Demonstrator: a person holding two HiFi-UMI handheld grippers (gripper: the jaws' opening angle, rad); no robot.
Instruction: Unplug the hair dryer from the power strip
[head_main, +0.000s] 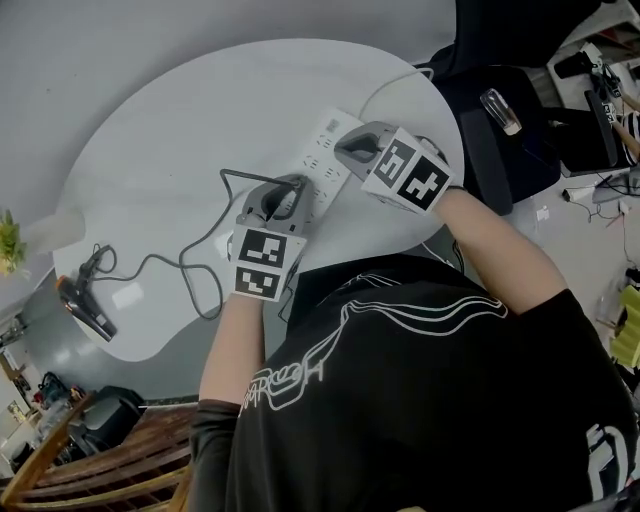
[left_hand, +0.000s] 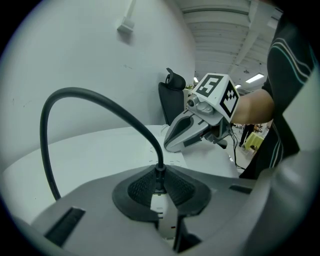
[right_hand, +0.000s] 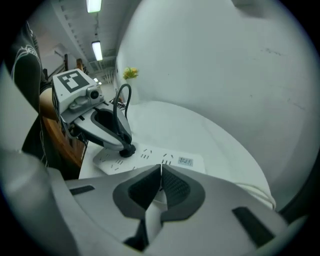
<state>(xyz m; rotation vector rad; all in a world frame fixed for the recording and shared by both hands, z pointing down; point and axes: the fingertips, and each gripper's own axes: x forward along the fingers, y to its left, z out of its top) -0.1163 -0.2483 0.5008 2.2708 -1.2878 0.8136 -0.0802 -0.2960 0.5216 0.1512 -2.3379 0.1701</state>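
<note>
The dryer (head_main: 85, 305) lies at the tabletop's (head_main: 200, 110) lower left. At centre, my left gripper (head_main: 290, 195) tilts downward, jaws clamped on the plug (right_hand: 126, 149). A crooked pull could lift the strip (head_main: 325, 135) or slide the jaws onto the cord (left_hand: 75, 91). The right gripper (head_main: 348, 150), jaws closed and empty, angles down over the strip.

Black short-sleeve tee (head_main: 420, 400) w/ white line graphic. Both left gripper (head_main: 288, 192) & right gripper (head_main: 350, 150): grey shells, black ribbed pads (right_hand: 176, 187), each w/ cube (head_main: 415, 175) of b&w square markers.
</note>
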